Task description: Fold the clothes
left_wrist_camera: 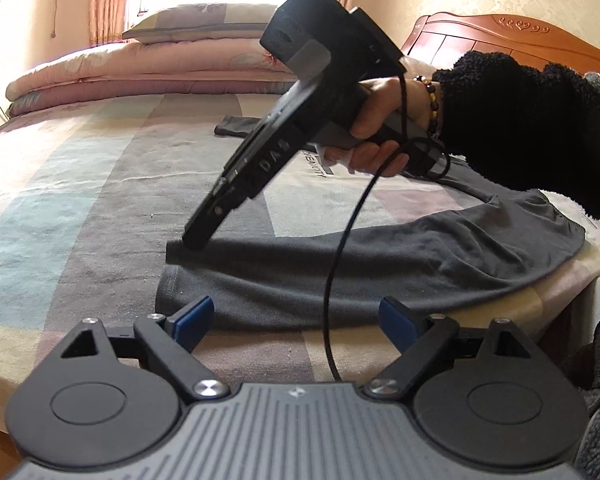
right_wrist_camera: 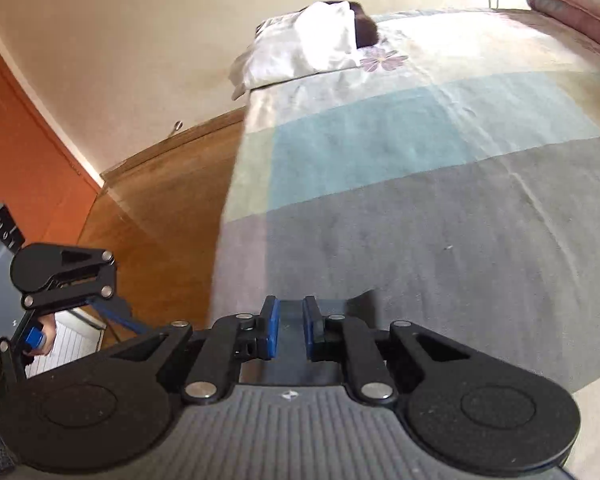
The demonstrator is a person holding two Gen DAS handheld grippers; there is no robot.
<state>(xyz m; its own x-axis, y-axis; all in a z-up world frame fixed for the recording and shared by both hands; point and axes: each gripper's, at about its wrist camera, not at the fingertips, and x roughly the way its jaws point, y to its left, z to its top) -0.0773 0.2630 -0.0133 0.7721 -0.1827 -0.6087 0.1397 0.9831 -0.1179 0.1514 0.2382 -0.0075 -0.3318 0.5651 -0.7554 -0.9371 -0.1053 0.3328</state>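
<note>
A dark grey garment [left_wrist_camera: 340, 276] lies spread flat on the patchwork bedsheet [left_wrist_camera: 80, 200], near the bed's front edge. My left gripper [left_wrist_camera: 296, 320] hovers just before the garment's near hem, jaws wide open and empty. A hand in a black fleece sleeve [left_wrist_camera: 520, 120] holds my right gripper [left_wrist_camera: 198, 240], which slants down onto the garment's far left corner. In the right wrist view, the right gripper [right_wrist_camera: 291, 332] has its blue pads [right_wrist_camera: 271, 332] close together with a strip of the dark grey garment [right_wrist_camera: 291, 352] pinched between them.
Folded quilts and a pillow [left_wrist_camera: 160, 64] are stacked at the bed's far end. A wooden headboard [left_wrist_camera: 500, 36] stands at right. A black cable [left_wrist_camera: 332, 280] hangs across the garment. A white pillow [right_wrist_camera: 300, 48] lies at a bed corner, and wooden floor [right_wrist_camera: 160, 200] runs beside the bed.
</note>
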